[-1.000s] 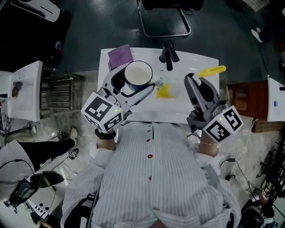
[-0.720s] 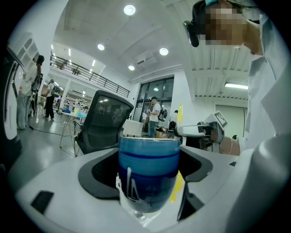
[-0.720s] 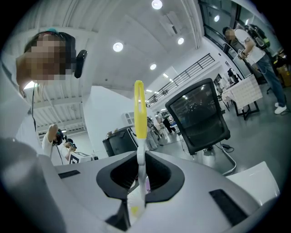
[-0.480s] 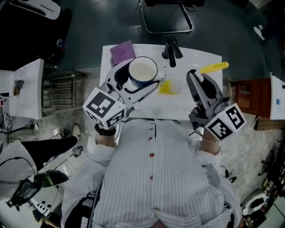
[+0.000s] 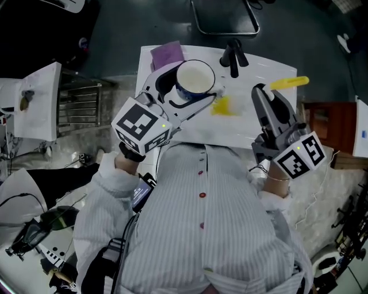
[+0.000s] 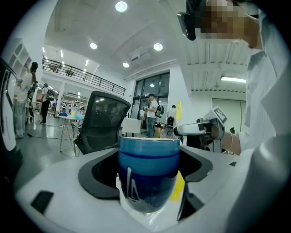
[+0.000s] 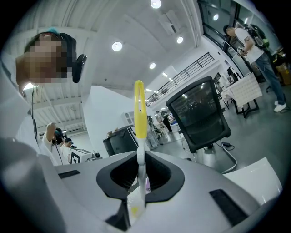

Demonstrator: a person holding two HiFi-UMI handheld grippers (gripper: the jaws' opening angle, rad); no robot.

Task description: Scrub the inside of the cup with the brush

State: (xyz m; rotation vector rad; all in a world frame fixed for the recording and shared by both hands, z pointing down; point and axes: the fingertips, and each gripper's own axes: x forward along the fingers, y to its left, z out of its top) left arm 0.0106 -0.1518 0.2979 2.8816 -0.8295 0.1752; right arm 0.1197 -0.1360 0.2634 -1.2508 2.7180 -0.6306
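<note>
The cup (image 5: 194,79), blue outside and white inside, stands upright with its mouth up over the left part of the white table (image 5: 253,135). My left gripper (image 5: 192,87) is shut on the cup, one jaw on each side. In the left gripper view the cup (image 6: 149,169) fills the gap between the jaws. My right gripper (image 5: 269,102) is off to the right, apart from the cup, shut on the brush. The brush's yellow end (image 5: 290,83) sticks out beyond the jaws. In the right gripper view the brush (image 7: 140,119) rises upright, its white stem pinched between the jaws.
A yellow patch (image 5: 222,106) lies on the table between the two grippers. A purple cloth (image 5: 167,55) sits at the table's far left corner, a black fixture (image 5: 233,56) at its far edge. An office chair base (image 5: 227,17) stands beyond the table.
The whole view has shifted, so table and grippers sit a little higher and further right in the picture. Relative to the table, cup and brush have hardly moved.
</note>
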